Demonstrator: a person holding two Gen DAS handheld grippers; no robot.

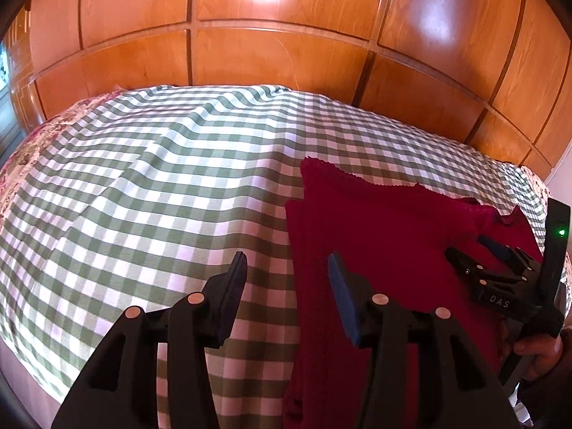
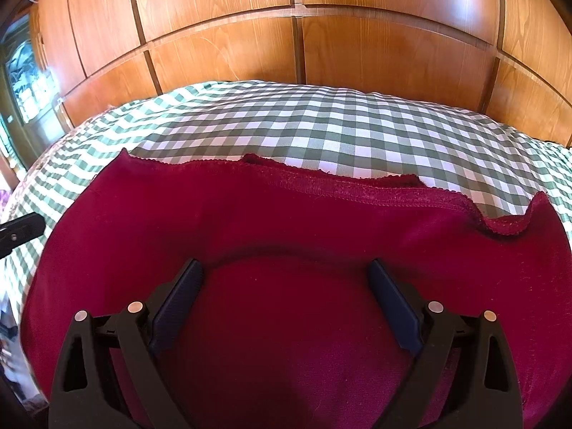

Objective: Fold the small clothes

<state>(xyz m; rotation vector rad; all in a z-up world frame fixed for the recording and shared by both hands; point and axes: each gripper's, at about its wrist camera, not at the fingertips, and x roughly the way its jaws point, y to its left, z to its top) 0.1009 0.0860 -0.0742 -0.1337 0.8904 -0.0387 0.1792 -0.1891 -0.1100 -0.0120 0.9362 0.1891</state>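
- Two grippers hover over one crimson garment point(image 2: 286, 221) lying flat on the checked bed cover point(image 1: 161, 178).
- Left gripper point(image 1: 287, 268): fingers apart, empty, straddling the garment's left edge.
- Right gripper point(image 2: 284, 275): fingers wide, empty.

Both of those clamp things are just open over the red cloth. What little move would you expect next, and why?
Probably the left gripper slides sideways onto the red garment's near edge and pinches it. Its jaws stand apart with nothing between them, straddling that edge above the checked cloth. The right gripper also hangs open, over the garment's middle. The far hem looks wavy, so another fold or tidy seems due.
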